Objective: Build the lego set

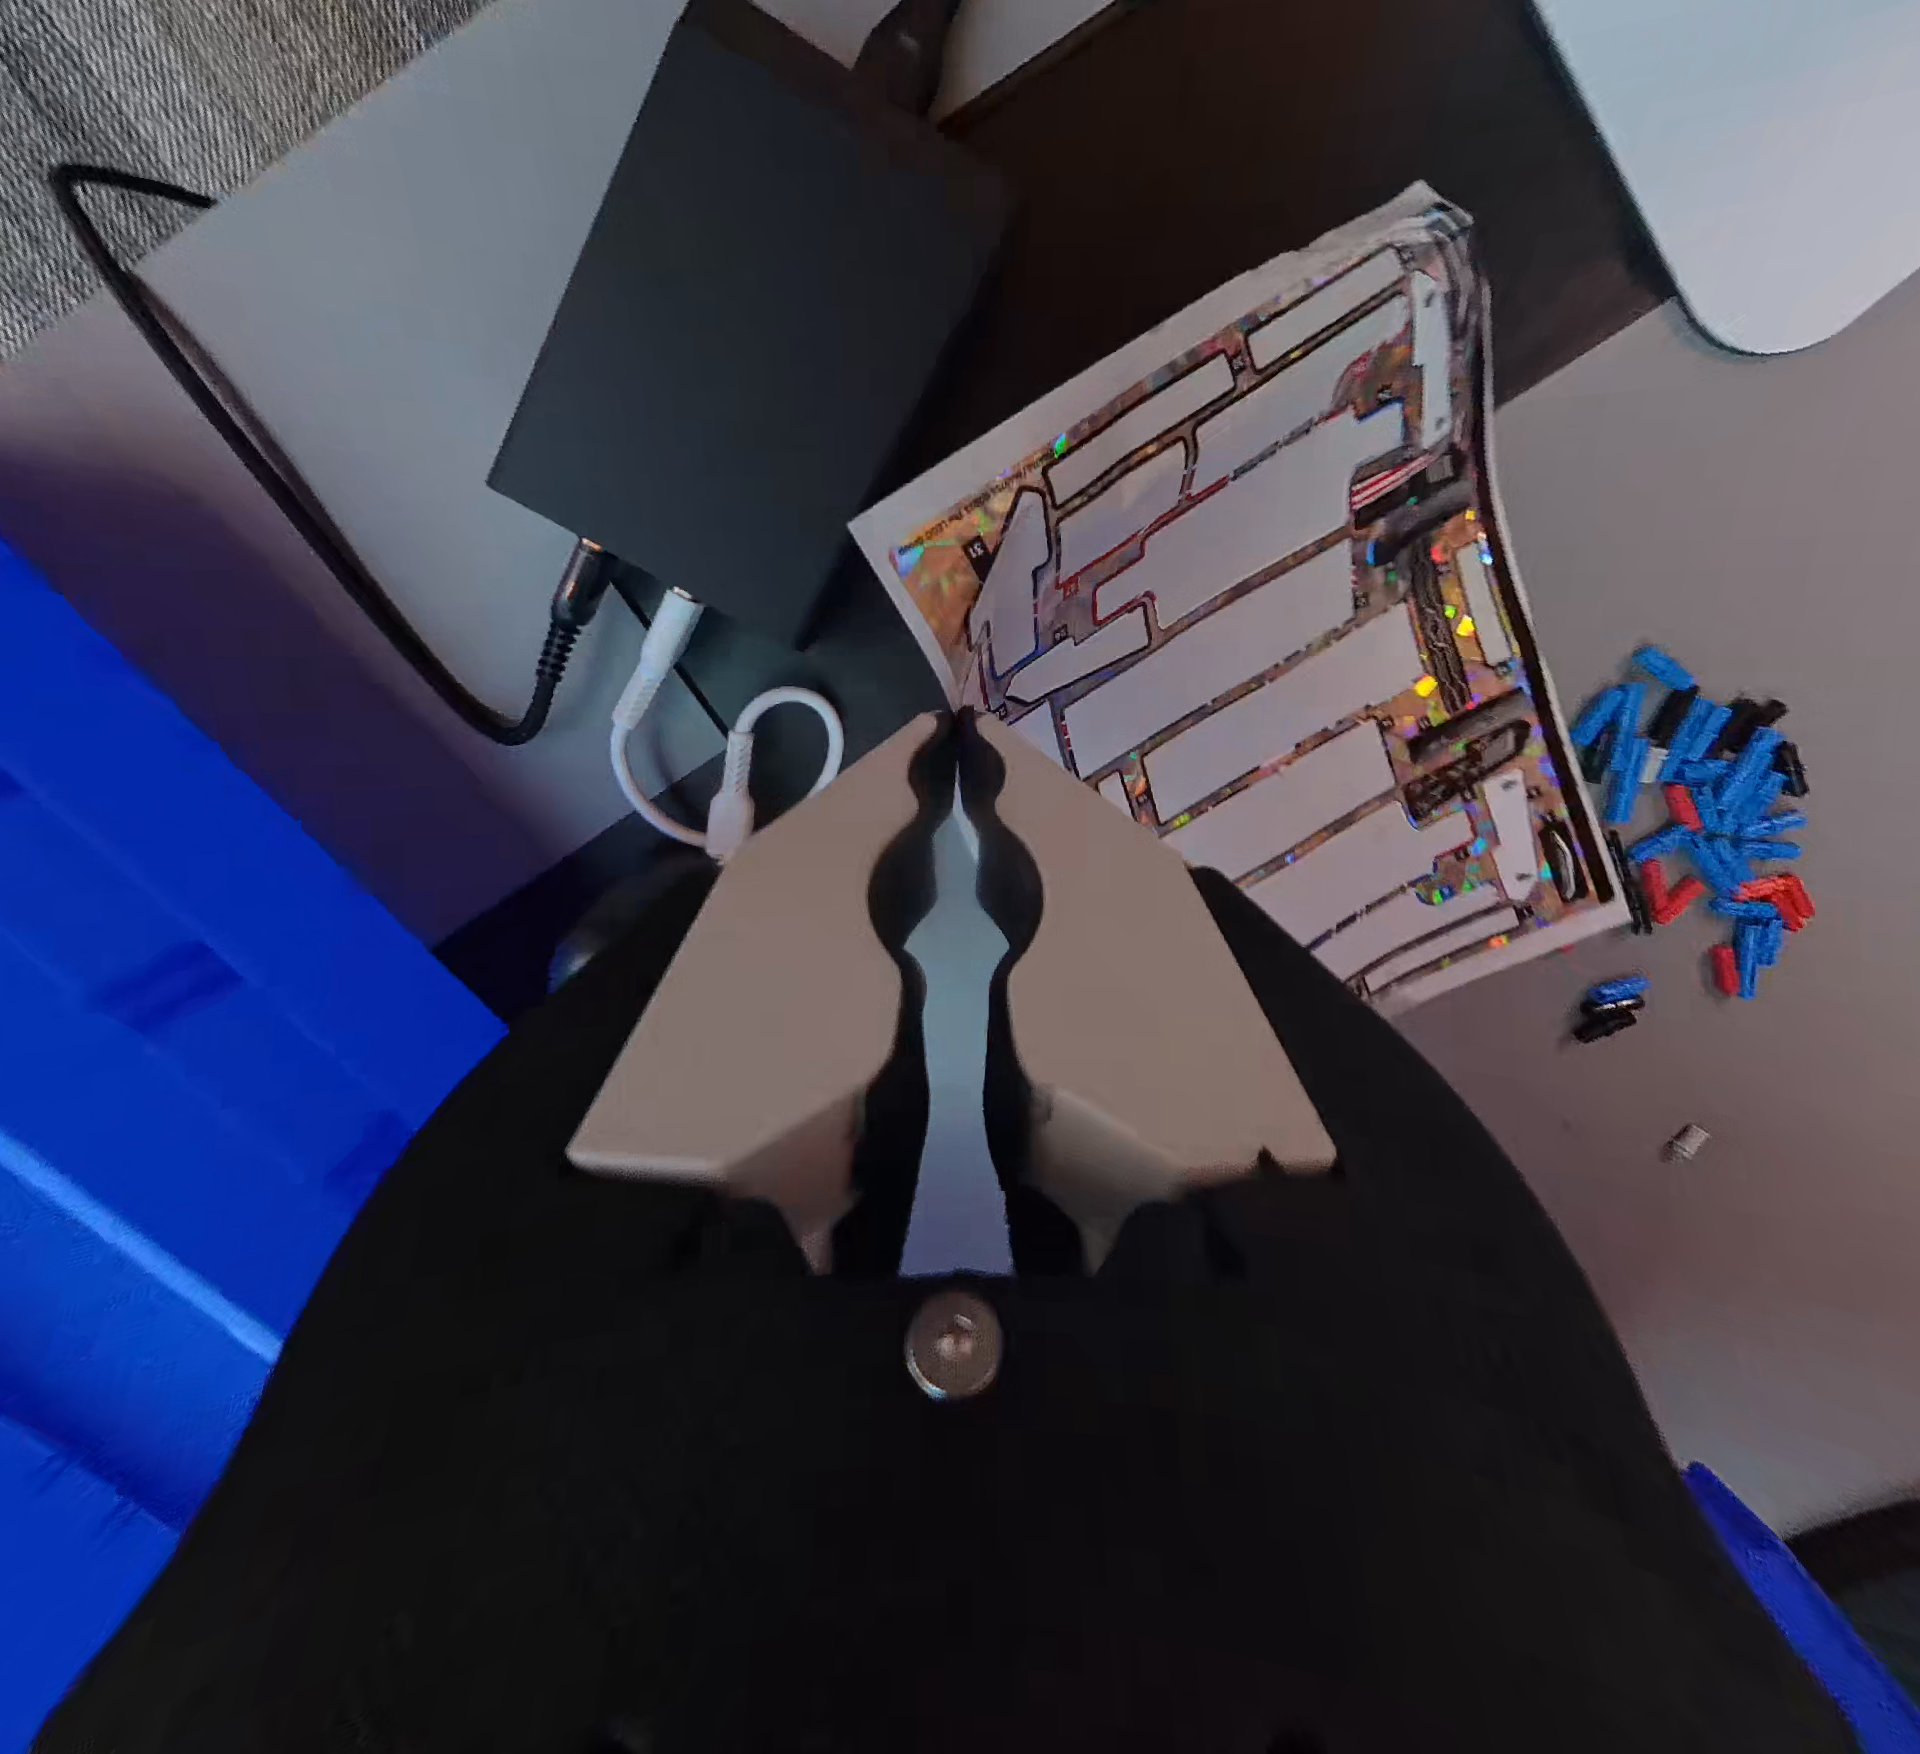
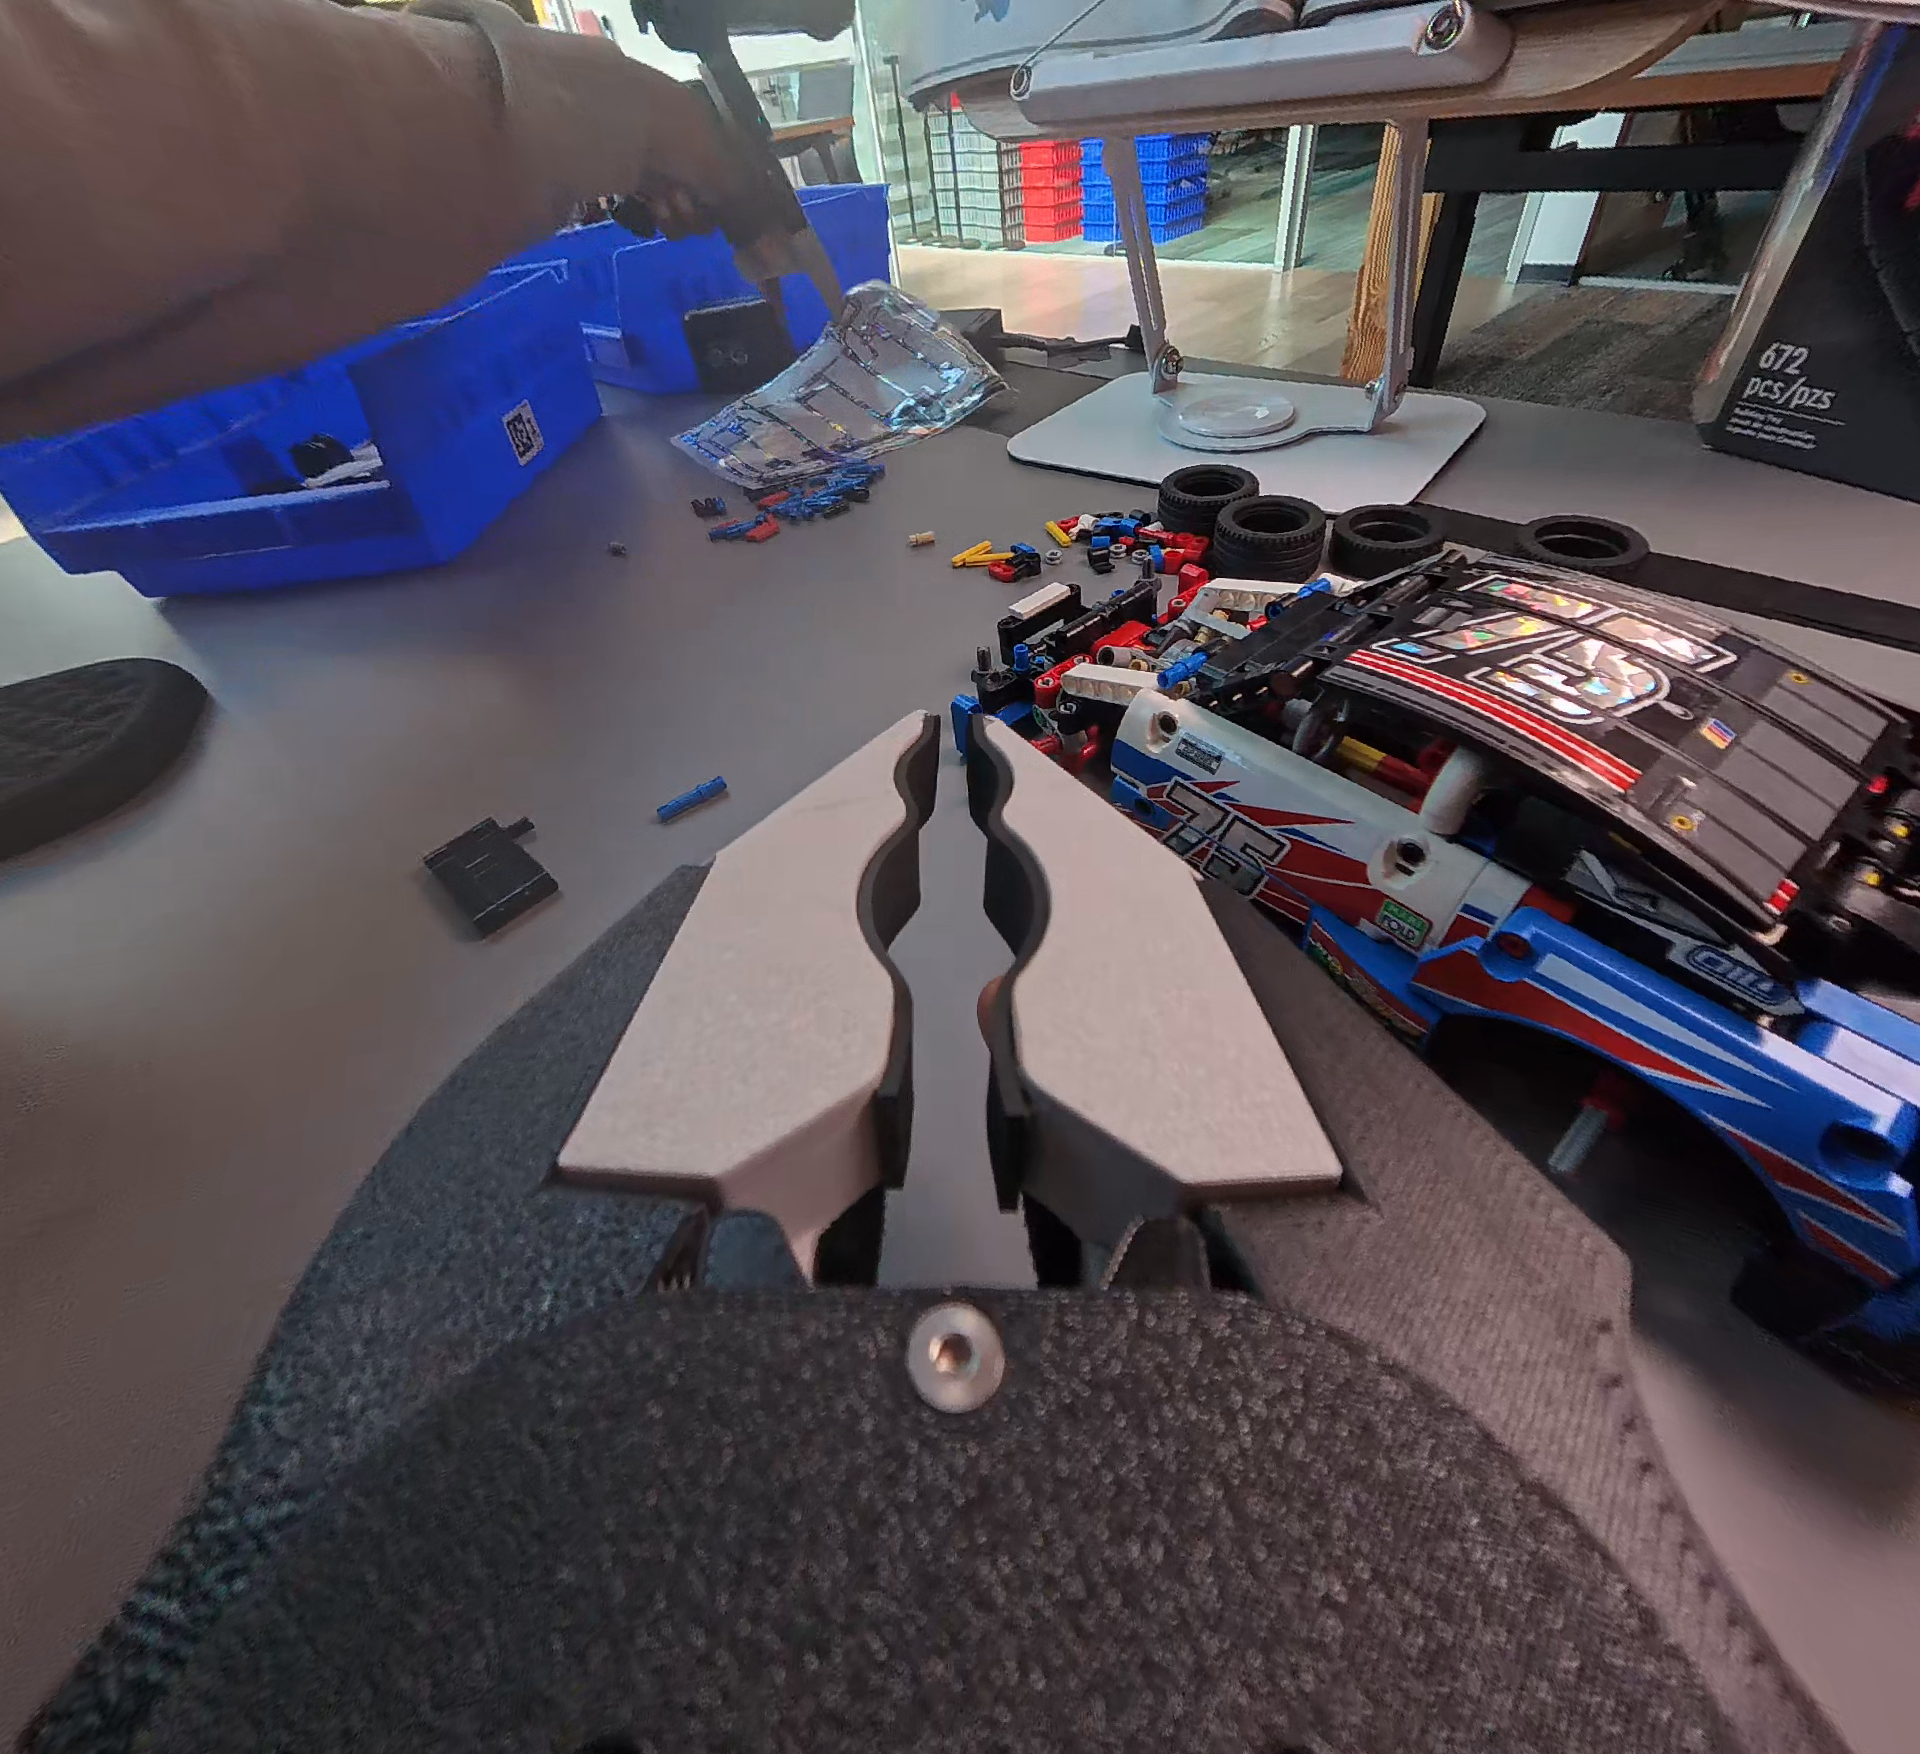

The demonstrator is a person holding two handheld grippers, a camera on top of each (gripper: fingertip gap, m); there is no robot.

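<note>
My left gripper (image 1: 956, 717) is shut on the near corner of a shiny sticker sheet (image 1: 1247, 624) and holds that corner up off the grey table. The right wrist view shows the same: the left gripper (image 2: 821, 281) pinches the raised edge of the sheet (image 2: 831, 400). My right gripper (image 2: 954, 738) is shut, with only a thin slit between the pads and nothing seen at the tips. It hovers low over the table just left of the front end of the part-built blue, white and red lego car (image 2: 1455, 769).
A pile of blue, red and black pins (image 1: 1704, 790) lies beside the sheet. Blue bins (image 2: 312, 457) stand at the left. A black box (image 1: 748, 322) with cables, a book stand (image 2: 1247, 426), tyres (image 2: 1268, 530), a black panel (image 2: 488, 873) and a blue pin (image 2: 691, 798) are around. There is about 55 centimeters between the tips of the two grippers.
</note>
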